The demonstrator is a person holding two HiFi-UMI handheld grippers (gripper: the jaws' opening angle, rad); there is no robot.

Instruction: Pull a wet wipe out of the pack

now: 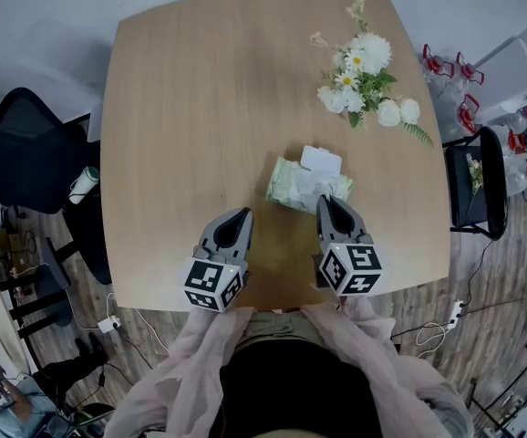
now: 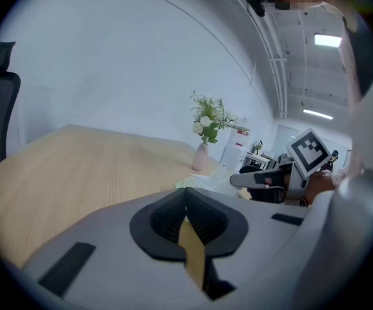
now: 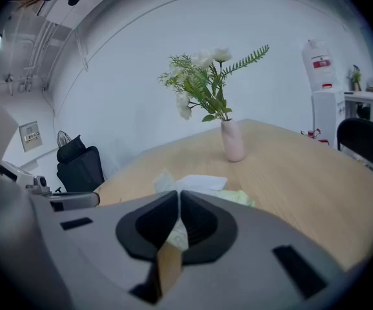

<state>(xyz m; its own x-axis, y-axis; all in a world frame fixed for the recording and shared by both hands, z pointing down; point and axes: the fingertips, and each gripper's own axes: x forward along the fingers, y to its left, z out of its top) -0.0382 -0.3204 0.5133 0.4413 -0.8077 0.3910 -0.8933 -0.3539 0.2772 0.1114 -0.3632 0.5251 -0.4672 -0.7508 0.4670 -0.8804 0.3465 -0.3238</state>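
The pale green wet wipe pack (image 1: 307, 184) lies on the wooden table (image 1: 191, 108) with its white lid (image 1: 321, 160) flipped open. A crumpled white wipe (image 1: 314, 187) sticks out of the pack's top. My right gripper (image 1: 326, 200) has its tips at the pack's near right side, shut on the wipe. In the right gripper view the jaws (image 3: 179, 192) meet, with pale wipe (image 3: 167, 181) at and behind the tips. My left gripper (image 1: 242, 214) rests to the left of the pack, apart from it, shut and holding nothing (image 2: 186, 190).
A pink vase of white flowers (image 1: 364, 76) stands at the far right of the table, beyond the pack. A black office chair (image 1: 17, 153) is off the left edge and another chair (image 1: 478, 185) off the right. The table's near edge runs just under both grippers.
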